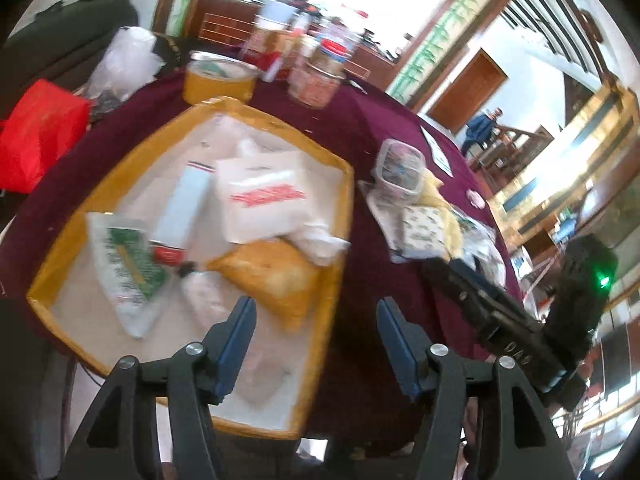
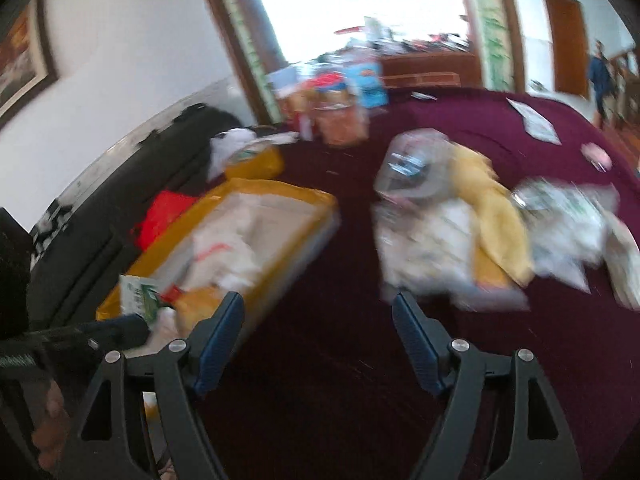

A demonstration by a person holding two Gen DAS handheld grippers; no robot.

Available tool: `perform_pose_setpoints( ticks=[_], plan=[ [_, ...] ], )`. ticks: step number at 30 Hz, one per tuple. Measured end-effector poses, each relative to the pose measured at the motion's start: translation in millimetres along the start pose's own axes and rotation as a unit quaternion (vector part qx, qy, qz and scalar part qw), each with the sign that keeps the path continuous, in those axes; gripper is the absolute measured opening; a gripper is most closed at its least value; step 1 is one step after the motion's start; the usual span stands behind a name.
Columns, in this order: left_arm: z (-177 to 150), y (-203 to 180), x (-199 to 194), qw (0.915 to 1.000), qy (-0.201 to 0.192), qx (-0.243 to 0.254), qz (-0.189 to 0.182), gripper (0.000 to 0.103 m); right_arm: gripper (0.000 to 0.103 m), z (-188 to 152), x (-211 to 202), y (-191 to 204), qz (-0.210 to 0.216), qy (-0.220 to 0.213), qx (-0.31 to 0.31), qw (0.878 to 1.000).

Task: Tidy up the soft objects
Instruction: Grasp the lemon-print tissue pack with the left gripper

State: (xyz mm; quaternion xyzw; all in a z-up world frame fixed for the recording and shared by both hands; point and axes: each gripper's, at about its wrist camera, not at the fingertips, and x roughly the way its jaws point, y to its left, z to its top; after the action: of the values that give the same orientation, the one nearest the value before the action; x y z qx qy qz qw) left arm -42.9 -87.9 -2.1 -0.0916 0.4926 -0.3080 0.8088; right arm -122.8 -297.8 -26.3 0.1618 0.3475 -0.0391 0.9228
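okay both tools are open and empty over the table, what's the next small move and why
Probably ease the right tool forward toward the loose pile of soft items on the maroon tablecloth. Its jaws are open and empty, the pile lies just ahead of them, and it sits outside the yellow tray, which already holds several packets. The view is blurred, so pick one item once it steadies.

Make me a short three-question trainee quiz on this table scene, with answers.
1. True or false: the left gripper holds a packet.
2. Multiple choice: the yellow cloth lies A) in the tray, B) on the tablecloth in the pile right of the tray, C) on the floor.
3. Fill in: the tablecloth's colour is ____.

Key: 1 false, both it and the right gripper are open and empty; 2 B; 3 maroon.
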Motion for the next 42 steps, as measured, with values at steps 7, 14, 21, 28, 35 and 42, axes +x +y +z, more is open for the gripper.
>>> perform_pose_setpoints(
  ticks=[7,14,21,28,35,42],
  plan=[
    [-10,-49,25,0.9982,0.039,0.044,-0.009,0.069,0.076,-21,-23,-59,0.008,0.001,0.078,0.997],
    [-14,-69,39,0.9964,0.062,0.056,-0.013,0.07,0.076,1,-17,-66,-0.015,-0.007,0.081,0.997],
    [-13,-63,38,0.997,0.059,0.049,-0.015,0.07,0.07,34,22,-60,-0.045,0.022,0.07,0.996],
    [-8,-59,32,0.9978,0.047,0.042,-0.022,0.076,0.07,30,5,-93,-0.049,0.008,0.112,0.992],
    [13,-81,61,0.9957,0.063,0.038,-0.056,0.087,0.07,4,-18,-127,-0.04,-0.005,0.147,0.988],
    [39,-115,127,0.9935,0.099,0.015,-0.054,0.087,0.07,-23,-32,-139,-0.077,-0.017,0.16,0.984]
  ],
)
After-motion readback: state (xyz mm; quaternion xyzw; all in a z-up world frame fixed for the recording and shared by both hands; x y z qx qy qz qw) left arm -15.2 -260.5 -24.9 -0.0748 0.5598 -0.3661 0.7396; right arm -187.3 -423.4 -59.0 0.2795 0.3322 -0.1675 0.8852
